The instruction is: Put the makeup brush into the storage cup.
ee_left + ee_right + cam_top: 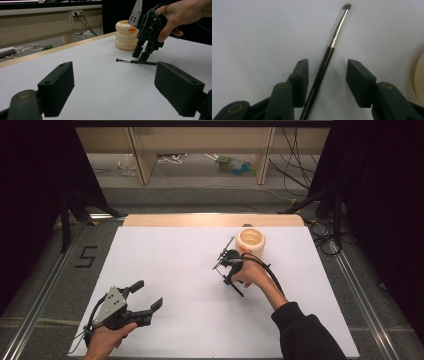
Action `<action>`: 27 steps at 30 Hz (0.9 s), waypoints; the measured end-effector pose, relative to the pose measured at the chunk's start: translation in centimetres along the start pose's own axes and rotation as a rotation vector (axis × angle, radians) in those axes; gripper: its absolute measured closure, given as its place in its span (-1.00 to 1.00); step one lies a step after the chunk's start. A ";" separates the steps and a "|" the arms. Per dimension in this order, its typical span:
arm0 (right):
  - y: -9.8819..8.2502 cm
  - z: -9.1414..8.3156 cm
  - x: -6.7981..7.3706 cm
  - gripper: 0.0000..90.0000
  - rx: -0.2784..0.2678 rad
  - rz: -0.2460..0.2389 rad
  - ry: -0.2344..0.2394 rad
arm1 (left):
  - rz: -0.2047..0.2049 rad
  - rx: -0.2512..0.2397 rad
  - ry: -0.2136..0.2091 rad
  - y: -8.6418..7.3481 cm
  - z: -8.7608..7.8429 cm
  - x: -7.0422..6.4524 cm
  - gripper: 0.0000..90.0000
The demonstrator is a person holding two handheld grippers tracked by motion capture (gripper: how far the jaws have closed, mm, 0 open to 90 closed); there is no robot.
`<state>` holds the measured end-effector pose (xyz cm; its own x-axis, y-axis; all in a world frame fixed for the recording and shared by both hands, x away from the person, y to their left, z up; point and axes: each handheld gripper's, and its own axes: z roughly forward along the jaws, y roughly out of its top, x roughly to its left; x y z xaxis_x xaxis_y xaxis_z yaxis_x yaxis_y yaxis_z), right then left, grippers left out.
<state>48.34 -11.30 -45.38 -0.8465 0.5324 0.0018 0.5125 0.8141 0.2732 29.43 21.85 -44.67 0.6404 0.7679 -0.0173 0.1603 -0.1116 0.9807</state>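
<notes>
In the high view, a white bench (165,270) takes up the middle of the picture. The left gripper (148,296) is at the lower left, held in a hand that comes up from the bottom edge. Its two black jaws stand wide apart with nothing between them. The right gripper (226,262) is a little right of the middle and points down at the bench. A thin black brush (239,291) lies under it, with part of it poking out below the hand. A cream holder (251,243) made of stacked rings stands just above and to the right of the right gripper.

In the left gripper view, the left gripper's own jaws rise from the bottom corners, far apart and empty. The right gripper (140,55) hangs down at the upper right, held in a hand. The brush (130,61) lies flat on the bench right under its tips. The cream holder (125,35) stands just behind, with a small orange bit on it.

In the right gripper view, the brush (325,60) runs from the bottom middle up to the top right, with its silver neck and dark tip at the top. It lies between the right gripper's jaws. It sits close beside the jaw on the left of the picture, and a gap shows between it and the other jaw. The jaws are partly open and not squeezing it yet.
</notes>
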 end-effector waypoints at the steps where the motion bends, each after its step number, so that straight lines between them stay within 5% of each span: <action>1: 0.0 0.0 0.0 0.23 0.000 -0.001 0.001 | 0.000 0.000 0.000 0.0 0.0 0.0 -0.64; 27: 0.9 0.4 0.1 0.50 0.065 -0.013 0.004 | 0.005 0.000 0.000 0.0 0.0 0.1 -0.64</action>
<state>48.80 -10.47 -45.55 -0.8538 0.5207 0.0027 0.5095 0.8344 0.2101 29.47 21.92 -44.67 0.6415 0.7671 -0.0126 0.1574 -0.1155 0.9808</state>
